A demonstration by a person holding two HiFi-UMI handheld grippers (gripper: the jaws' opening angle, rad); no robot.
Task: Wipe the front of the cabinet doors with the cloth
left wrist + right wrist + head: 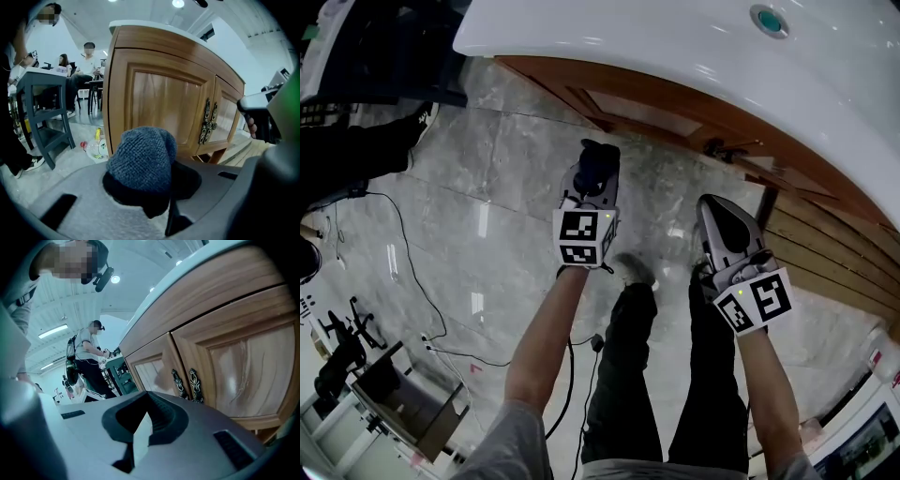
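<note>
The wooden cabinet [656,98] stands under a white countertop, with two panelled doors [164,101] and ornate dark metal handles [207,123] where they meet. A grey-blue knitted cloth [143,161] is bunched up in my left gripper [150,190], which is shut on it a short way in front of the left door. From the head view the cloth [598,159] shows dark at the tip of the left gripper [596,173]. My right gripper [715,211] is shut and empty, held near the right door [248,371] beside the handles [187,383].
The white countertop [694,47] has a basin with a green drain [769,21]. A clear bag and bottle [95,146] lie by the cabinet's left corner. A grey stool [42,110] and seated people are to the left. Cables [403,272] cross the marble floor; wooden slats [830,258] lie right.
</note>
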